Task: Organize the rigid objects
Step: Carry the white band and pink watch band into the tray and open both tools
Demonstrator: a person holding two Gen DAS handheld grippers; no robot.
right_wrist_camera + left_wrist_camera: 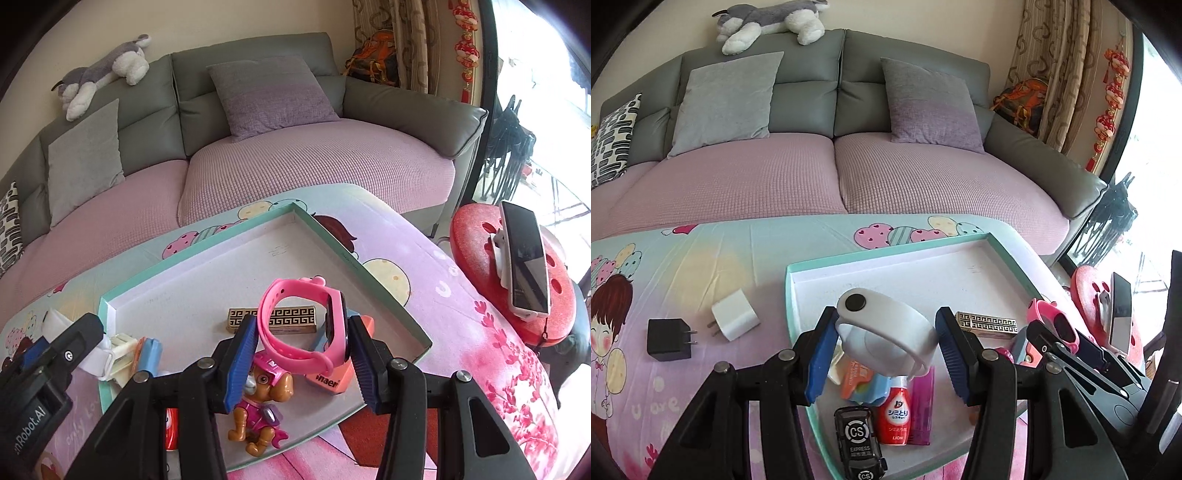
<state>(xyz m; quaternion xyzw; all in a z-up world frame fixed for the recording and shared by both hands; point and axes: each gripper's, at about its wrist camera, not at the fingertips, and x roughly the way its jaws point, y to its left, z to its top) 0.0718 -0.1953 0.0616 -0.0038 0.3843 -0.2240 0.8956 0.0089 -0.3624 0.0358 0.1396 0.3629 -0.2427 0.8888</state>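
My left gripper (886,319) is shut on a white wristwatch (901,332) with a round black button, held above the near part of the teal-rimmed white tray (886,252). My right gripper (303,326) is shut on a pink child's watch (271,306), also over the tray (327,238). In the tray lie a gold patterned box (242,318), a toy dog figure (264,400), an orange block (328,382), a black toy car (858,439) and a red bottle (895,413). Each gripper shows at the edge of the other's view.
A black charger (668,339) and a white charger (735,317) lie on the cartoon tablecloth left of the tray. A red stool (476,236) with a phone (526,258) on a stand is to the right. A sofa (831,177) runs behind the table.
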